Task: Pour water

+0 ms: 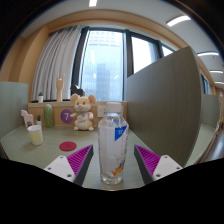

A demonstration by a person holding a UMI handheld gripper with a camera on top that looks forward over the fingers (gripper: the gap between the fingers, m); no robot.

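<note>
**Bottle between the pads, grip unconfirmed**

Windowed room behind, grey-green table [20,145] below. We see the clear water bottle [112,147] upright at 12 o'clock, between the gripper [110,158] pads [80,160]; contact possibly made, but we cannot tell. We judge it thin-walled, slick, part-full: hold mid-body. Cup [36,134] at 10 o'clock, plush toy [83,112] at 11, partition [165,105] close at 2; open room lies leftward.

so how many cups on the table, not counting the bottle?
2. A clear glass stands just beyond the water bottle held between the jaws' pads, and a pale cup sits off to the left near the pink coaster. Others may be hidden.
</note>
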